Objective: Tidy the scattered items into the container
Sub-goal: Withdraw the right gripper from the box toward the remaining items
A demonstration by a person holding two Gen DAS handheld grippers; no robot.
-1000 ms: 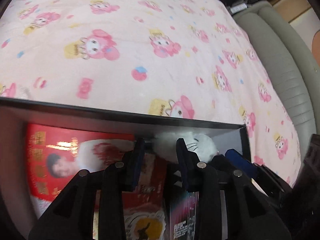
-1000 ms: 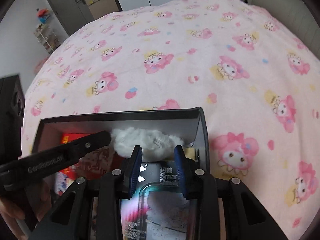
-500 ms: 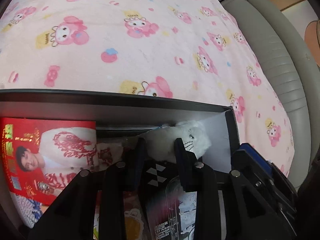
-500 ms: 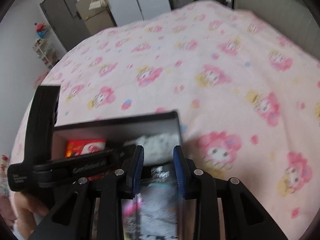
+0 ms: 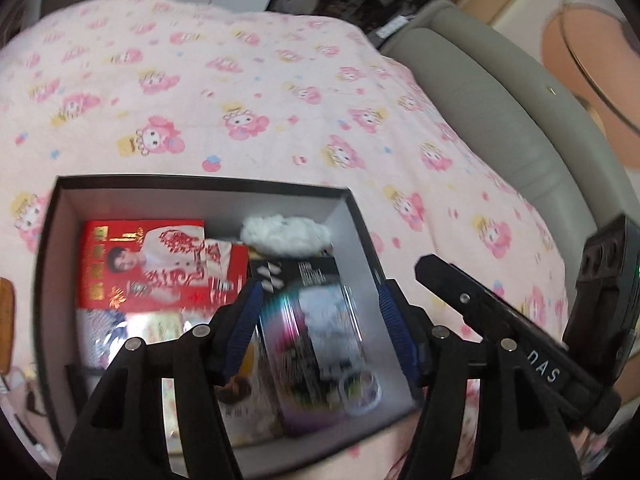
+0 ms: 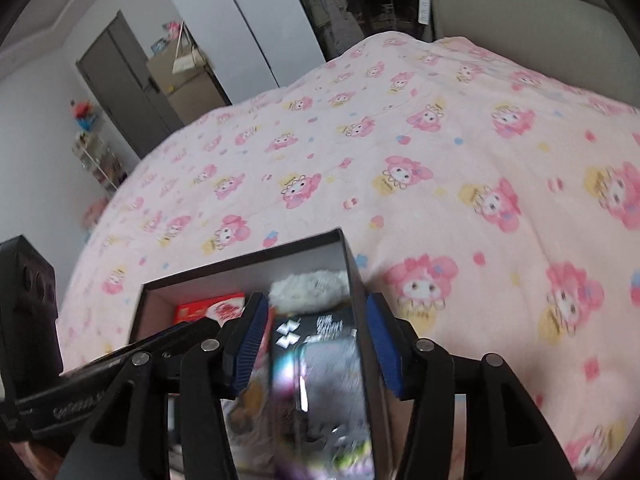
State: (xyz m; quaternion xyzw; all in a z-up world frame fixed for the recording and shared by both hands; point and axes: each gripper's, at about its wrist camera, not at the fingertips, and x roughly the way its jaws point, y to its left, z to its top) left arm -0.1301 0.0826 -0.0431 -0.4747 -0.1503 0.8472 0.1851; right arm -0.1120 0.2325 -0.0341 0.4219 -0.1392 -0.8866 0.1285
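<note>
with both tools (image 5: 320, 320) (image 6: 314, 336) just opened, the package (image 5: 316, 344) lies in the box (image 5: 200, 183).

A home bedroom: a bed under a pink cartoon blanket (image 6: 400, 160), padded headboard (image 5: 500, 120), wardrobe doors (image 6: 248, 20).

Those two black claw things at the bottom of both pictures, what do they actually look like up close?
Each is a handheld black plastic gripper. The left gripper and the right gripper both have angular black arms with cut-out openings, silver round pins at the joints, and ribbed blue pads on the inner faces of the fingers. White lettering runs along the side of each body. No cables show.
</note>
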